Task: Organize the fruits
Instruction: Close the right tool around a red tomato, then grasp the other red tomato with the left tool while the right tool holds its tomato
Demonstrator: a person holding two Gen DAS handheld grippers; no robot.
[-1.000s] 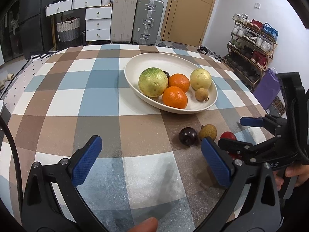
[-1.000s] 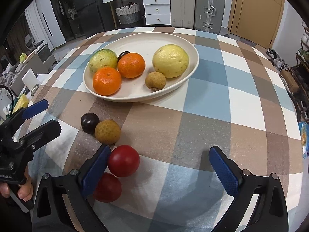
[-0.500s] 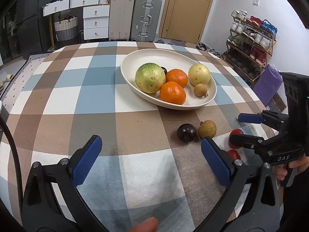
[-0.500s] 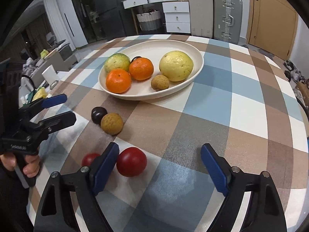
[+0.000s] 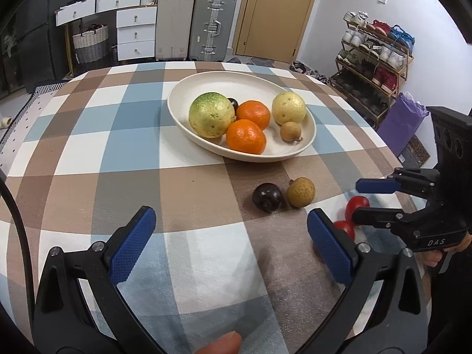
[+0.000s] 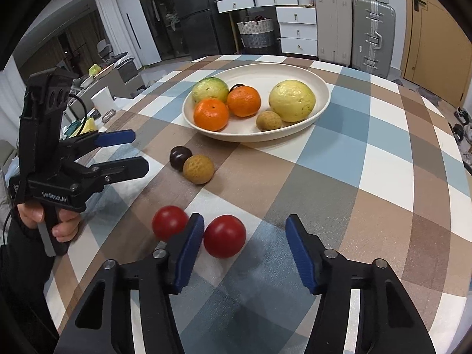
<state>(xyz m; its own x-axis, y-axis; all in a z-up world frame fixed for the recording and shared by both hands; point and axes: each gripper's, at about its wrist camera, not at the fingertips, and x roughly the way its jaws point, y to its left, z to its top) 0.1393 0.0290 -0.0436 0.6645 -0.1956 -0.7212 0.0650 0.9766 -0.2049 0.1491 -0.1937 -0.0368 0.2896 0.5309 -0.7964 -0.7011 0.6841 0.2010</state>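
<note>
Two fruits on the table — a dark plum (image 5: 268,197) and a brown longan (image 5: 300,191) — lie ahead of the left gripper (image 5: 230,244), its jaws wide and empty, as before. Right view: one red tomato (image 6: 224,236) sits between the right gripper (image 6: 244,249)'s closing jaws, beside the left pad — earlier it lay outside them.
</note>
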